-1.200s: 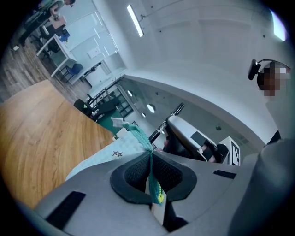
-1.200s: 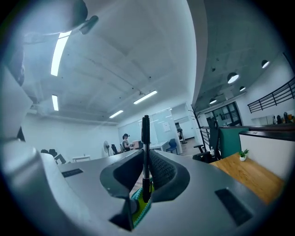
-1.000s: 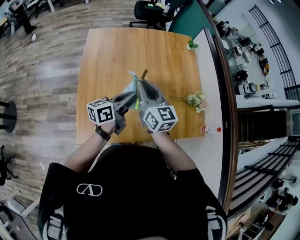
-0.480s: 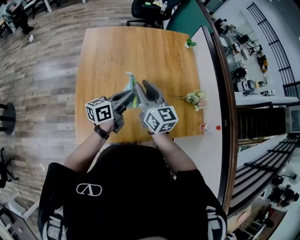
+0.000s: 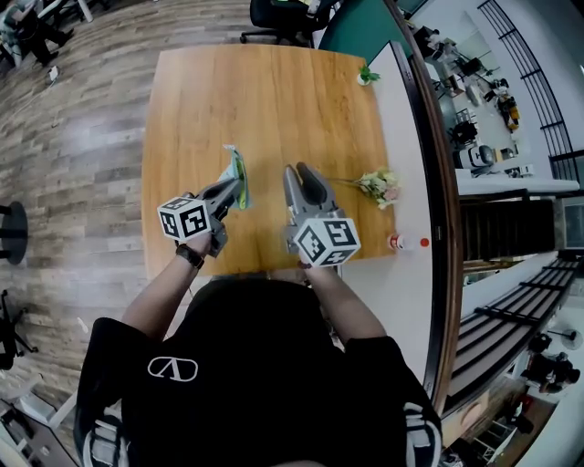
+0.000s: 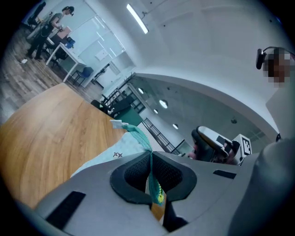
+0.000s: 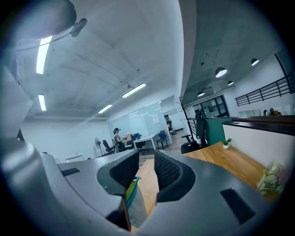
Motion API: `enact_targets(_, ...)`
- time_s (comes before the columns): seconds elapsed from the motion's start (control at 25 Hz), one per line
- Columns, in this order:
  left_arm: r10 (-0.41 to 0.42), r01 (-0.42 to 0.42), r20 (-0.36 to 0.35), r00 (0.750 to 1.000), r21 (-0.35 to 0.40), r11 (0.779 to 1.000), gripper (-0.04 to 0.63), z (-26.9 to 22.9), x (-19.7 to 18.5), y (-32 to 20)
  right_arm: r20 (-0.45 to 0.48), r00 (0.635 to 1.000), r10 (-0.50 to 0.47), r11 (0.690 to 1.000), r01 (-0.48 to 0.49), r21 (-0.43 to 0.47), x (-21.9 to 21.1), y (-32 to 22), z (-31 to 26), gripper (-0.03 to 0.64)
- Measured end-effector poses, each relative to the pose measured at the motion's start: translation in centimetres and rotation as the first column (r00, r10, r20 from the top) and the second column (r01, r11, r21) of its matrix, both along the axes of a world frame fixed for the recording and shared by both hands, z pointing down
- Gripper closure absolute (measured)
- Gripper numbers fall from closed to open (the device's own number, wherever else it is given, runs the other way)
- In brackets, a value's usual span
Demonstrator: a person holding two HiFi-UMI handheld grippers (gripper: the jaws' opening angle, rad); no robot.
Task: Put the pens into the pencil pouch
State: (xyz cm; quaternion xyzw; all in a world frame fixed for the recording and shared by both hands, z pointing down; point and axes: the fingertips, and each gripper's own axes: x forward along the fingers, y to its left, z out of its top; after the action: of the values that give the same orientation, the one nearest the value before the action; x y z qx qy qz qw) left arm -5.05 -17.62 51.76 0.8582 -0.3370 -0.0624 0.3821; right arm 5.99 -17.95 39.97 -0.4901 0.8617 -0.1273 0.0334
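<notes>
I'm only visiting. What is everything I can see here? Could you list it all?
Table: one, light wood, centre.
Pencil pouch: one, pale green, over the table's left half.
Flowers: one bunch, pink and cream, near the table's right edge.
Potted plant: one, green, far right corner.
Bottle: one, red-capped, on the white ledge right of the table.
Office chair: one, black, beyond the table.
Left gripper: grey, jaws shut on the pencil pouch.
Right gripper: grey, jaws have just been opening, nothing between them.
</notes>
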Motion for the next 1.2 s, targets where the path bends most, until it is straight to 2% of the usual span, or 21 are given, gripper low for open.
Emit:
enact_targets(0.24,-0.046,0.055,0.125,0.991,-0.067,0.996,0.580,7.4,-1.6,0.0,-0.009,0.999,0.052,0.998,-0.052,-0.042,2.2,1.1,1.5,0.517)
enact_targets(0.4,-0.034,0.056,0.183,0.982,-0.118,0.991,0.580,12.8,-0.8,-0.9,-0.028,0.996,0.079,0.994,-0.081,-0.072,3.6,1.8,2.8,0.518)
enact_targets(0.64,0.042,-0.019,0.156,0.987,-0.147,0.989,0.580,17.8,3.4,-2.2,-0.050,0.992,0.118,0.985,-0.123,-0.120,5.3,2.9,4.5,0.520)
enact_targets(0.88,0.129,-0.099,0.173,0.976,-0.171,0.980,0.578,21.3,7.2,-2.6,-0.058,0.986,0.153,0.972,-0.161,-0.169,6.7,3.7,6.3,0.520)
enact_targets(1.2,0.181,-0.145,0.192,0.965,-0.188,0.971,0.549,23.2,9.1,-2.0,-0.066,0.981,0.183,0.966,-0.192,-0.175,8.4,3.9,6.7,0.520)
